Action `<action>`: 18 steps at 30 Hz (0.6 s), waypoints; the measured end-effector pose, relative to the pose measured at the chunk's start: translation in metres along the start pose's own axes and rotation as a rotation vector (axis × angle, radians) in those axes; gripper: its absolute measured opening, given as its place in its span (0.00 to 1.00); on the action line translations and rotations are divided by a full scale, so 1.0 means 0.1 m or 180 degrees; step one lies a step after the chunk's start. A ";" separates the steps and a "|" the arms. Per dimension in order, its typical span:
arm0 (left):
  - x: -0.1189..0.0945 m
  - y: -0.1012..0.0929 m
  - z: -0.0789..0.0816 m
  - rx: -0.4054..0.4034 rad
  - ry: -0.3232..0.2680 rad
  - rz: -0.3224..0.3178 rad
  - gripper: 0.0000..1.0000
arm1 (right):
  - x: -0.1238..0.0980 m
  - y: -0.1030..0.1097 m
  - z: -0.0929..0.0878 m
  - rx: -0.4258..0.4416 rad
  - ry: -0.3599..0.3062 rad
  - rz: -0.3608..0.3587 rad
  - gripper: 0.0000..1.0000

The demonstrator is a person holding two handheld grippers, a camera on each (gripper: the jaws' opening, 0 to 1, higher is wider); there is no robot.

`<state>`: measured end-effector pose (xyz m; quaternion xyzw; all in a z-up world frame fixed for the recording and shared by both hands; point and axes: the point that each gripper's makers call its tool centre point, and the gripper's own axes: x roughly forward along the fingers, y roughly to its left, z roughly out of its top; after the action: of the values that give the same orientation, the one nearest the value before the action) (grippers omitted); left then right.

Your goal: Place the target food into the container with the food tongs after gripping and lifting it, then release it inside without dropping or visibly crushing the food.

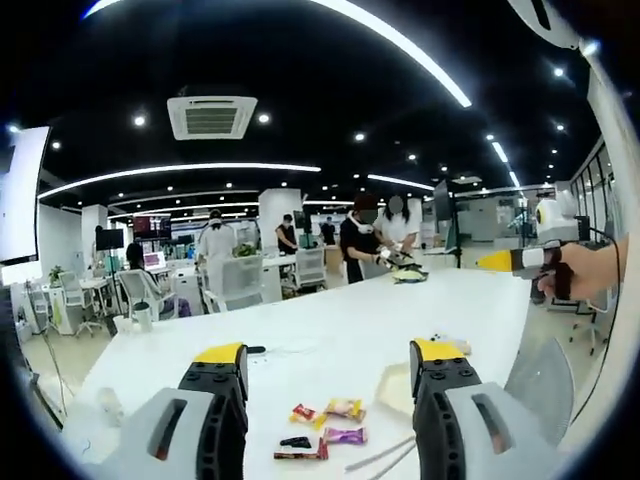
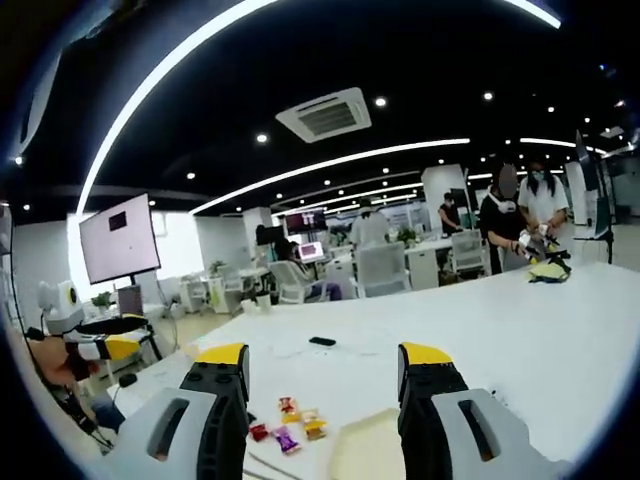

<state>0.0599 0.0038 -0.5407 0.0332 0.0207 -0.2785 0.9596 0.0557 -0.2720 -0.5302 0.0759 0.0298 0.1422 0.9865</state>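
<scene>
Left gripper view: left gripper (image 1: 330, 375) jaws apart, empty, above the white tabletop (image 1: 330, 320); wrapped snacks (image 1: 330, 425) lie between them beside a pale tray (image 1: 395, 388). Right gripper (image 2: 322, 380) likewise spread, empty

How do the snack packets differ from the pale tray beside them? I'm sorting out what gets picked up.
The snack packets are several small, brightly coloured wrapped pieces in red, orange and purple; the pale tray is a single plain cream piece. The packets lie scattered in a loose cluster, while the tray is one broad flat shape, larger than any packet. Both rest on the white table, between and beyond the open left gripper jaws.
</scene>
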 end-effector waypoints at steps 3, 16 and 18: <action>-0.01 -0.01 -0.04 -0.0019 0.0020 0.0017 0.64 | -0.02 0.02 0.00 -0.0041 0.0019 0.0002 0.60; 0.12 -0.13 -0.10 0.0123 0.0144 -0.0170 0.65 | 0.05 0.03 0.19 -0.0667 0.0025 0.0165 0.60; 0.13 -0.15 -0.16 0.0156 0.0211 -0.0220 0.62 | 0.05 0.04 0.18 -0.0669 0.0027 0.0169 0.60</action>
<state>0.0619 -0.0148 -0.5577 0.0653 0.0468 -0.3107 0.9471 0.0614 -0.2694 -0.5117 -0.0277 0.0169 0.1710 0.9847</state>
